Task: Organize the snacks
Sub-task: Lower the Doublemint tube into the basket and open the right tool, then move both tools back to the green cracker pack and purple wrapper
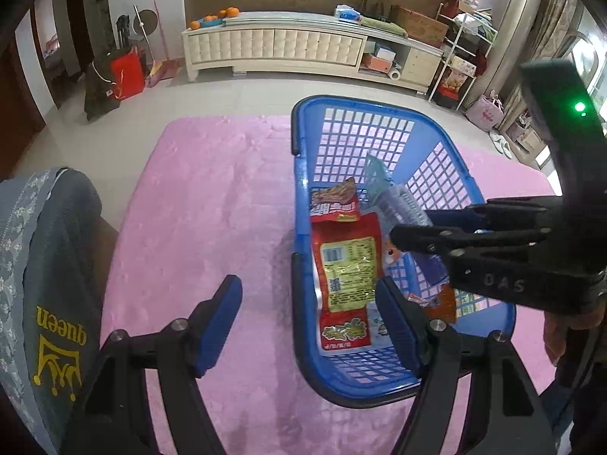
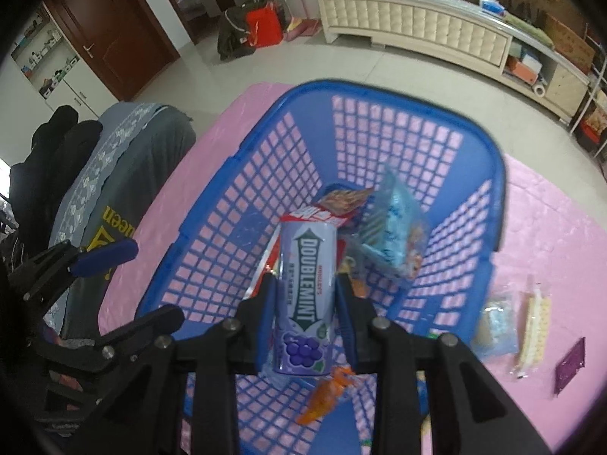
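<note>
The right gripper (image 2: 303, 303) clamps a purple canister (image 2: 305, 295) printed "DOUBLEMINT", with grapes pictured at its lower end, above the blue plastic basket (image 2: 235, 174). The basket sits on a pink cloth (image 1: 212, 204). Inside lie a red snack packet (image 1: 347, 265) with a yellow label panel and barcode, a pale blue packet (image 2: 394, 227) and a small orange wrapped sweet (image 2: 326, 394). The left gripper (image 1: 309, 322) hangs with jaws apart and nothing between them, astride the basket's near rim. To the side, a grey garment (image 1: 53, 265) reads "queen" in yellow. On the cloth right of the basket lie a cracker pack (image 2: 533, 326) and a purple sachet (image 2: 569, 364).
</note>
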A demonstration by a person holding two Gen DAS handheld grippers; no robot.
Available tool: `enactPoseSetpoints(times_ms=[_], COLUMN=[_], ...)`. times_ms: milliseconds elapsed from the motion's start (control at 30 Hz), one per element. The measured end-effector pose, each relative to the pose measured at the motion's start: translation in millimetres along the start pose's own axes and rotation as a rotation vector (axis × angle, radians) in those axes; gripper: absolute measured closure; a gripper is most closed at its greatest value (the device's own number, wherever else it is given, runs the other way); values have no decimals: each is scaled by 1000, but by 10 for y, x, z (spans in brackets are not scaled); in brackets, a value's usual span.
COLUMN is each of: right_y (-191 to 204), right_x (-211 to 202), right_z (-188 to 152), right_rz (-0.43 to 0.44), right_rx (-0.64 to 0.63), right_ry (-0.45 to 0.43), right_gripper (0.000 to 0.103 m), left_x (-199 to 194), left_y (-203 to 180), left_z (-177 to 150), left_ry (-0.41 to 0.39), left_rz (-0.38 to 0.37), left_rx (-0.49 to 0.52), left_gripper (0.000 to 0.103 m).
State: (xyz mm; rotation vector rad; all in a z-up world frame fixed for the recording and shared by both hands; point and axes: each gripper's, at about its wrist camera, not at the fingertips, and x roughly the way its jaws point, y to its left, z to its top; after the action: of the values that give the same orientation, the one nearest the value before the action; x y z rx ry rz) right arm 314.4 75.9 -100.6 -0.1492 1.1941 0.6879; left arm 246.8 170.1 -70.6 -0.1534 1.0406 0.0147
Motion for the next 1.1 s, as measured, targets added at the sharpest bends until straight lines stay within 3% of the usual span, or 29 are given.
enactPoseSetpoints(times_ms=[233, 400, 600, 633, 733, 1100], right_y=[91, 44, 3, 13, 53, -184], right_x=[235, 259, 198, 171, 34, -683], right_z=[79, 98, 41, 30, -65, -496], right_rz=[-20, -154, -130, -131, -133, -150], right_rx=[-14, -40, -42, -46, -63, -43], right_ry=[24, -7, 22, 20, 8, -72], right_gripper=[68, 68, 66, 63, 39, 37], left_x=[84, 65, 33, 15, -40, -402], left_y=[100, 86, 40, 25, -27, -414], left_z=[-3, -30, -36, -34, -51, -113], left_ry=[12, 8, 6, 5, 1, -45], left_rz=[-6, 4, 2, -1, -4, -6], left_rx=[-17, -10, -13, -14, -12, 16], left_gripper=[32, 32, 32, 32, 32, 32])
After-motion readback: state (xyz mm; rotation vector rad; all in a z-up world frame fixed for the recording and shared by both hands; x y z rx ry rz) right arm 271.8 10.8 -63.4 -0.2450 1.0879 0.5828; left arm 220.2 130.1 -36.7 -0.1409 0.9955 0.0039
